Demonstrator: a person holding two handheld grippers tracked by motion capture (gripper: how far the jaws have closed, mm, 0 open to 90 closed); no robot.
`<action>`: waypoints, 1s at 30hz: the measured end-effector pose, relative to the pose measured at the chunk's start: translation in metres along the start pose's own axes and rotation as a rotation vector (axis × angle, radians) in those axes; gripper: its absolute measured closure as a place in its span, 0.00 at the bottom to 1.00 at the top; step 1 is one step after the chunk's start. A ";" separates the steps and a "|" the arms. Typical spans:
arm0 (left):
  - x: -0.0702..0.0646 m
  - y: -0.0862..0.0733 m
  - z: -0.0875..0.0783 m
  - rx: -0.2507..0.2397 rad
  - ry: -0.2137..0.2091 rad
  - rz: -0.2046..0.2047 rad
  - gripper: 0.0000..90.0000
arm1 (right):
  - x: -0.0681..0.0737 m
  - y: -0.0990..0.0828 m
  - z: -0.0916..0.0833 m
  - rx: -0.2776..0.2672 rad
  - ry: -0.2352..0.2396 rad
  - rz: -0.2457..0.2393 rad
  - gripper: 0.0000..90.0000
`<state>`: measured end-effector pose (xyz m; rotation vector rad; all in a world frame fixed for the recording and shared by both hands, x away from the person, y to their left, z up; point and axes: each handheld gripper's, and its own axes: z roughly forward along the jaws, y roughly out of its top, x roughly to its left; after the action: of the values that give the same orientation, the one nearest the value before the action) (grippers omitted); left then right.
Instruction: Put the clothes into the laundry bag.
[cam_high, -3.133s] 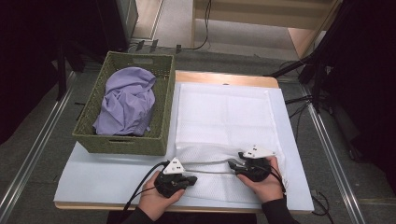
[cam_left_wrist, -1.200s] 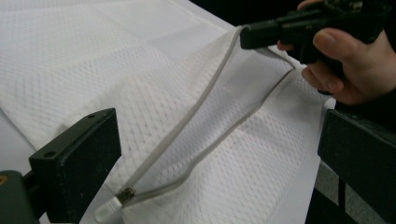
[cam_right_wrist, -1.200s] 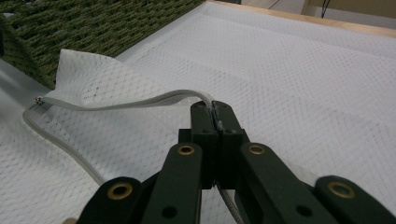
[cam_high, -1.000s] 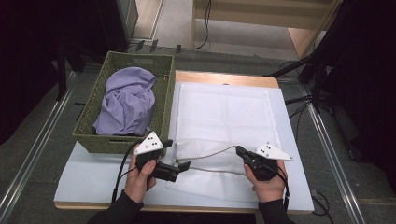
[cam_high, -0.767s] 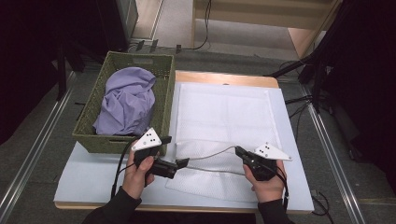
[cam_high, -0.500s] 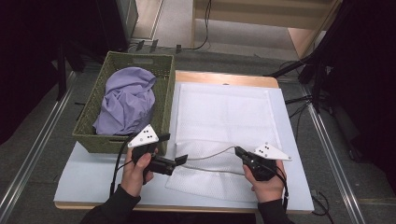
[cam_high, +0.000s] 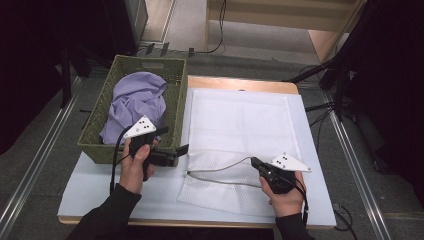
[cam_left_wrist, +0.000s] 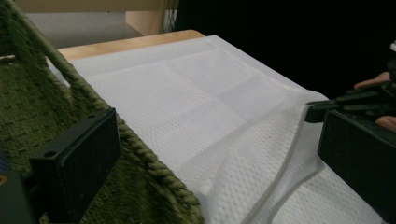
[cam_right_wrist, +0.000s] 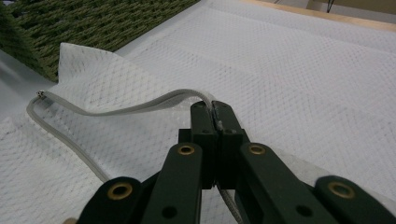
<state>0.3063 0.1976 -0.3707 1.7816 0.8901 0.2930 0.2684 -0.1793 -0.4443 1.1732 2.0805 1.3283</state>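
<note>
White mesh cloth lies flat on the worktop, its near edge raised into a fold. Grey hem cord along that edge runs straight into the right gripper; the jaws are clenched on the cord, pads pressed together with the hem pinched between them. From that gripper the cord arcs off to its left, sags toward the cloth, and ends at a lifted corner near the green woven basket.

In the high view the right gripper sits at the cloth's near right part, the person's hand behind it, with the cloth spreading ahead and to its left.

Left gripper hovers beside the basket's near corner, jaws released and standing wide, nothing between them. In the left gripper view, one jaw lies against the basket's woven rim; the other is over the cloth's raised edge. The cloth lies ahead and between the jaws, not touched by the pads. The right gripper shows farther off, at the cord.

Lilac garment lies bunched in the basket, just behind the left gripper.
</note>
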 end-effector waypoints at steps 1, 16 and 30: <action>0.002 0.001 0.000 -0.001 0.009 0.001 0.00 | 0.000 0.000 0.000 0.000 0.000 0.000 1.00; 0.044 0.023 -0.013 -0.043 0.111 -0.054 0.00 | -0.001 0.000 0.000 0.000 0.003 -0.002 1.00; 0.095 0.047 -0.011 -0.030 0.181 -0.174 0.00 | -0.002 0.001 0.000 -0.005 0.005 0.003 1.00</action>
<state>0.3860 0.2642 -0.3447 1.6557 1.1563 0.3572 0.2695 -0.1808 -0.4438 1.1723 2.0787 1.3382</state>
